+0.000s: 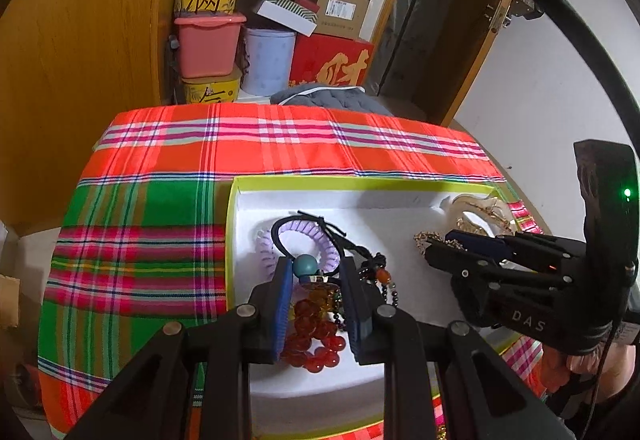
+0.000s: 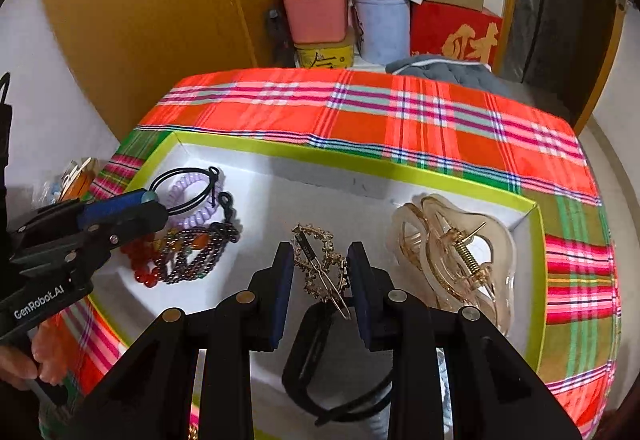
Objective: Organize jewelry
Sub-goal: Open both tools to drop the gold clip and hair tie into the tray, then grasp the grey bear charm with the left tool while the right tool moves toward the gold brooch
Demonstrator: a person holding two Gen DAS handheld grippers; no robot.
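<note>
gold hairpin [image 2: 322, 264] lies in white tray [image 2: 320, 196], between right gripper [image 2: 320, 280] jaws, released | red bead bracelet [image 1: 314, 336] at tray's 9 o'clock, between left gripper [image 1: 316, 304] jaws, released | clear claw clip [image 2: 456, 252] at 3 o'clock | plaid-clothed desk [image 2: 360, 108]

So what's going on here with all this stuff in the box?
A person is sorting jewelry in a white box with a green rim on a plaid tablecloth. The left gripper is around a teal bead above the red bead bracelet; whether it grips is unclear. The right gripper has its fingers on either side of a gold hair clip. A clear claw clip lies beside it.
</note>
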